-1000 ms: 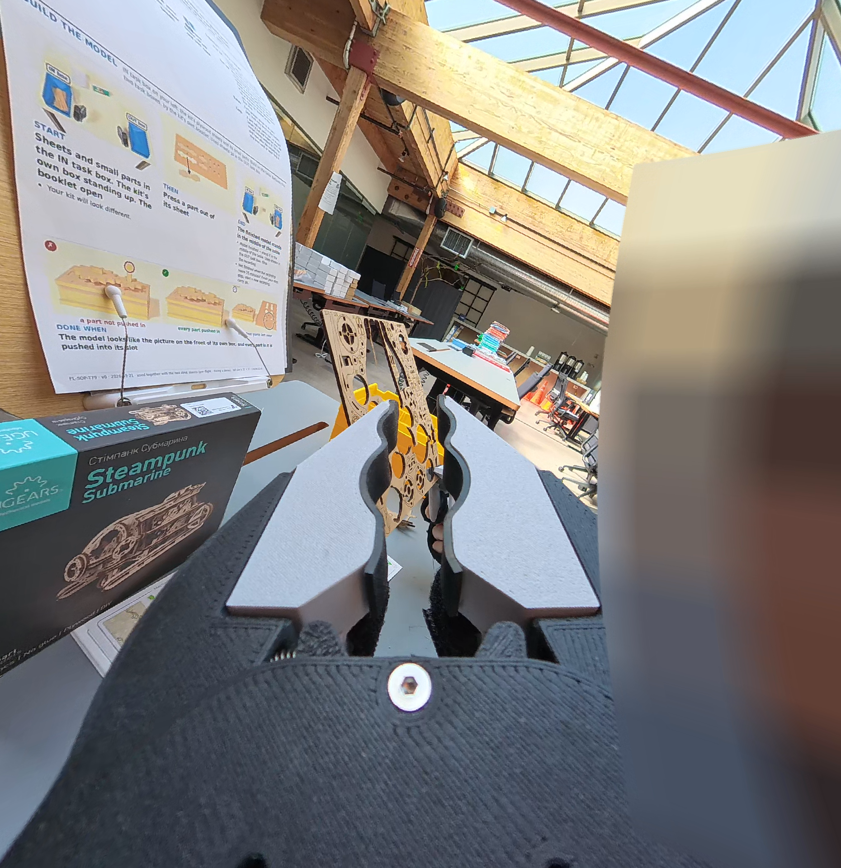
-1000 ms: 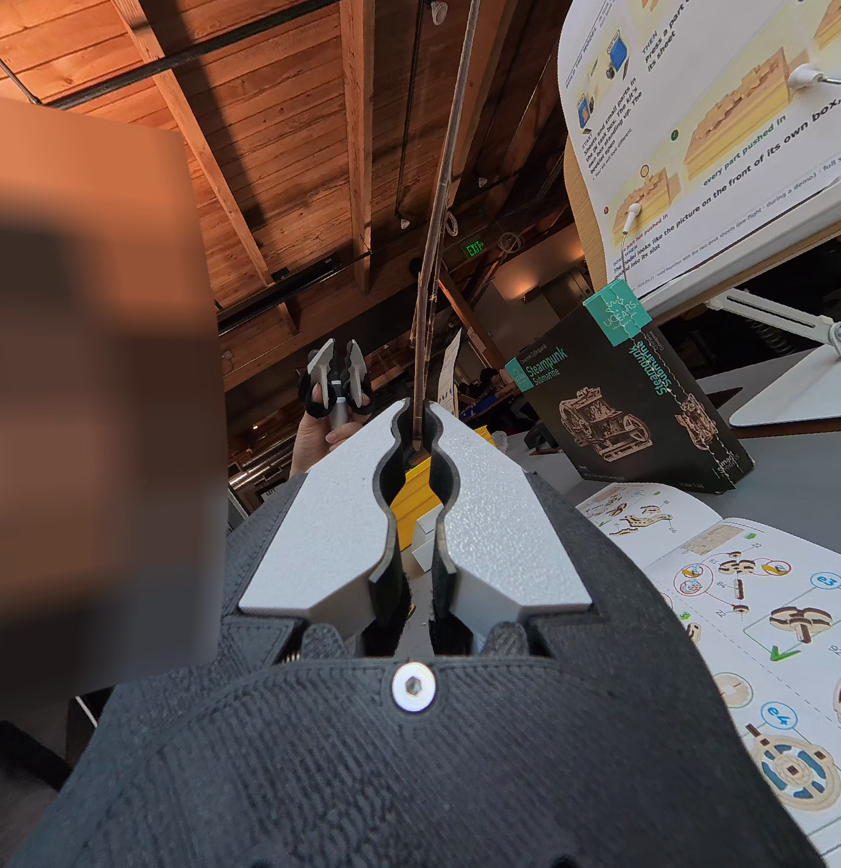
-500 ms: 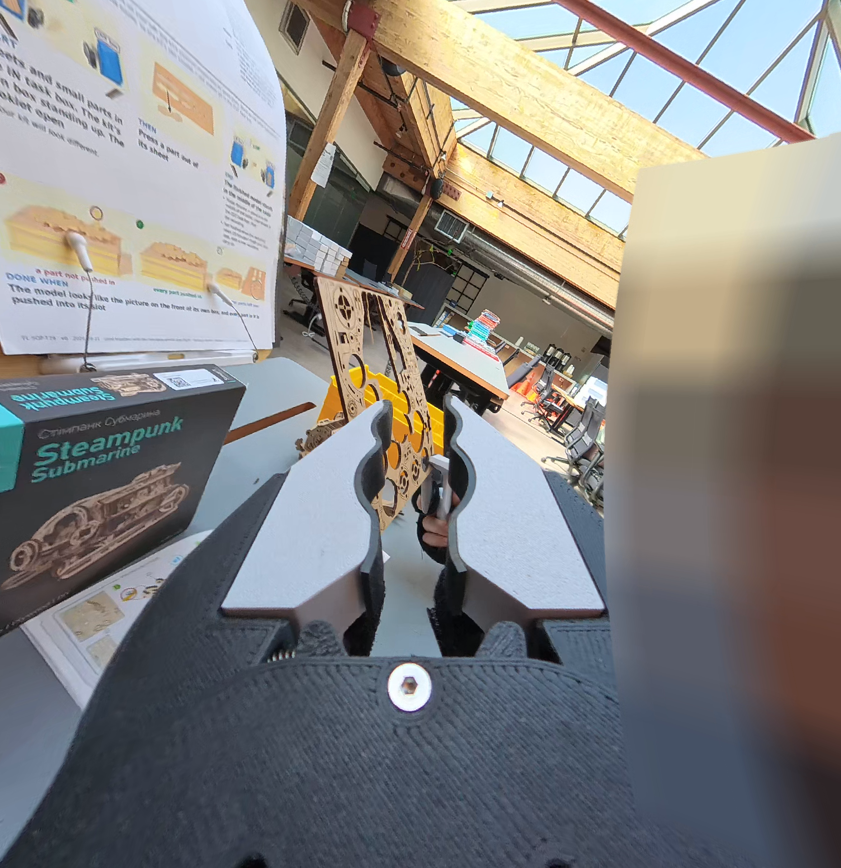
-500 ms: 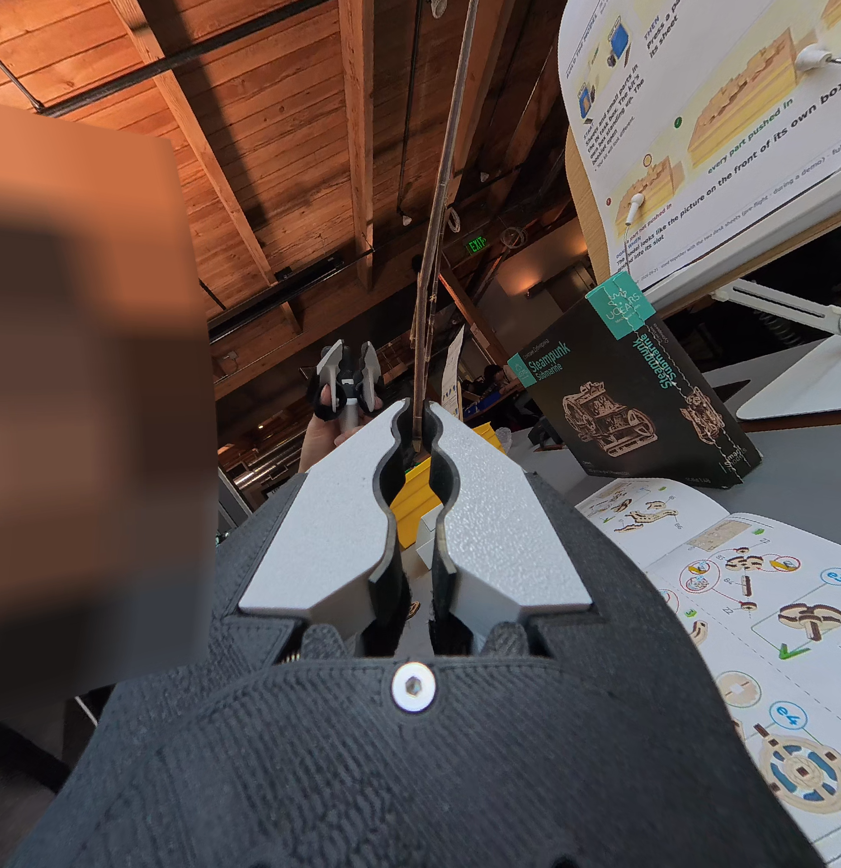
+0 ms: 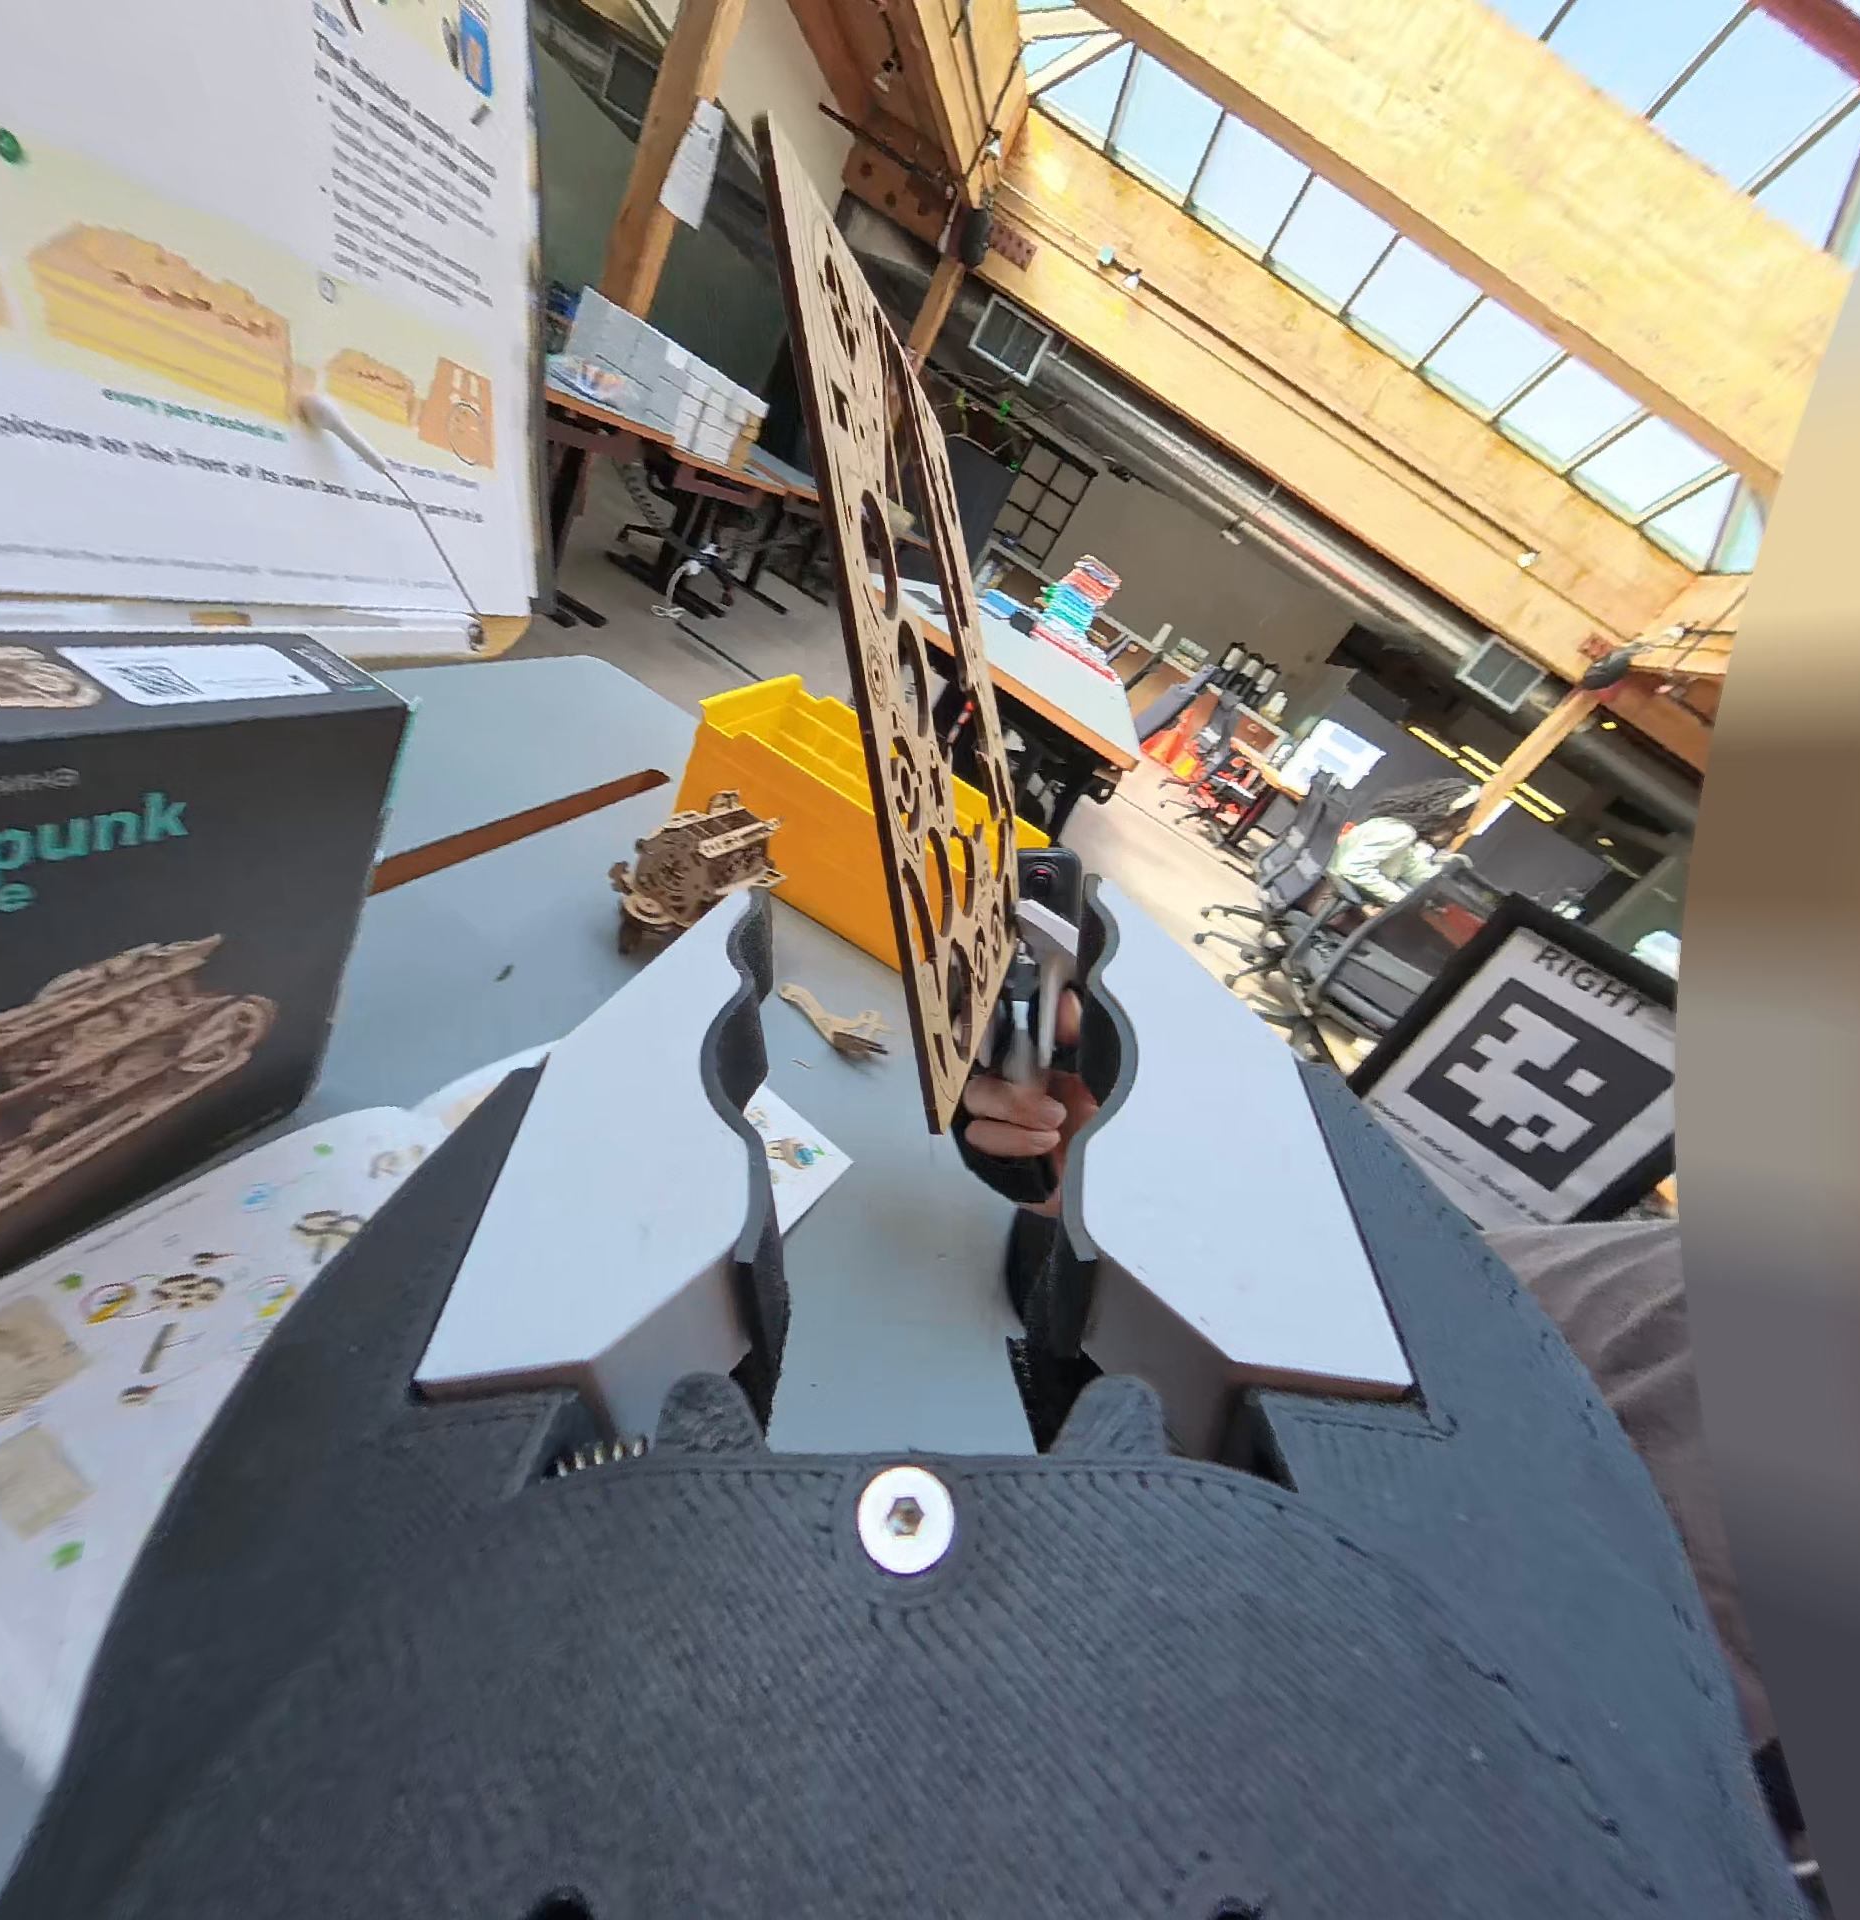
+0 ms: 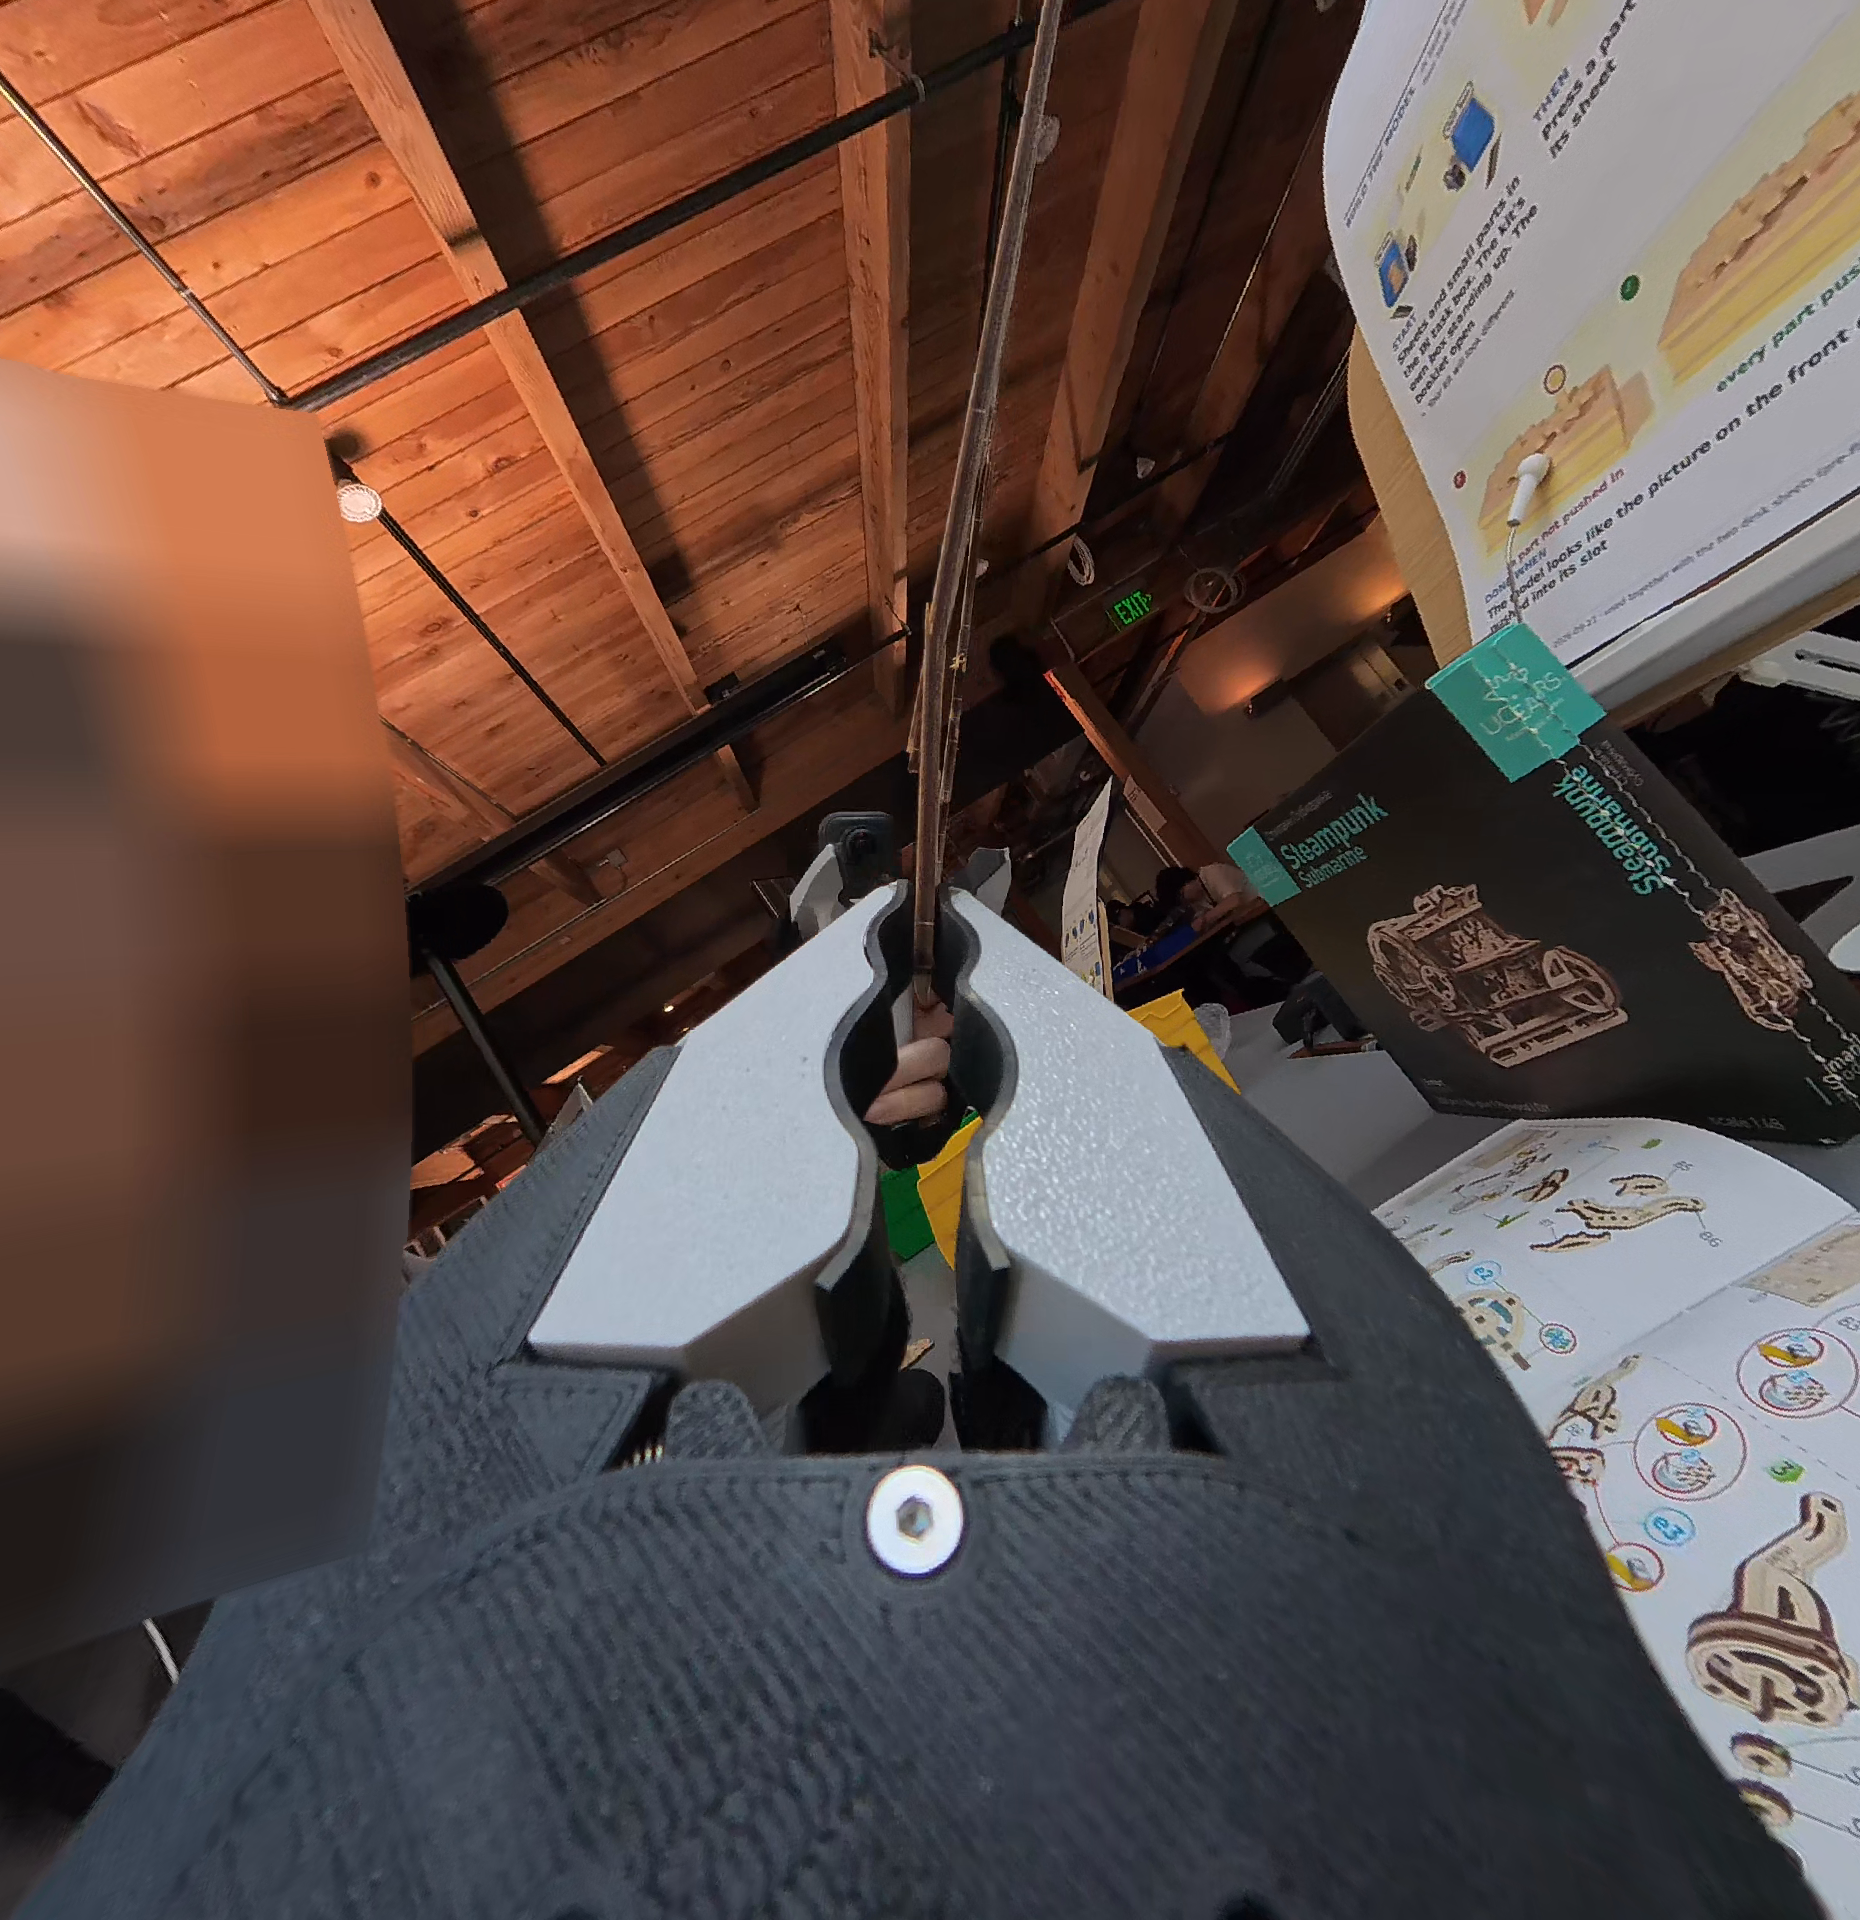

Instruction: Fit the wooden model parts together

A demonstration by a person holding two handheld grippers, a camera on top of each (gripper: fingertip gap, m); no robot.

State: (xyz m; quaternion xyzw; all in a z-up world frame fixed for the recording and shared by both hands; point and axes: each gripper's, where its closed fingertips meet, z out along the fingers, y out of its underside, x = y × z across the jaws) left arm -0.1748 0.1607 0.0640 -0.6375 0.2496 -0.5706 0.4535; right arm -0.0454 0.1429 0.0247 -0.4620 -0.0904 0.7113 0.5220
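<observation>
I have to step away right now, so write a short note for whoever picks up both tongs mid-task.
Right tongs: shut on the wooden parts sheet, held upright by its lower edge, above the table.
Left tongs: open, empty, close to the sheet's lower end.
On the grey table: partly built model, one loose wooden part, yellow bin, kit box, open booklet.
Done: some of the model is assembled.
Left: probably press a part from the sheet and fit it on.

Left gripper (image 5: 921, 935), right gripper (image 6: 931, 909): grey scalloped fingers (image 5: 635, 1174), black textured printed body, central silver hex screw (image 5: 905, 1519).
</observation>
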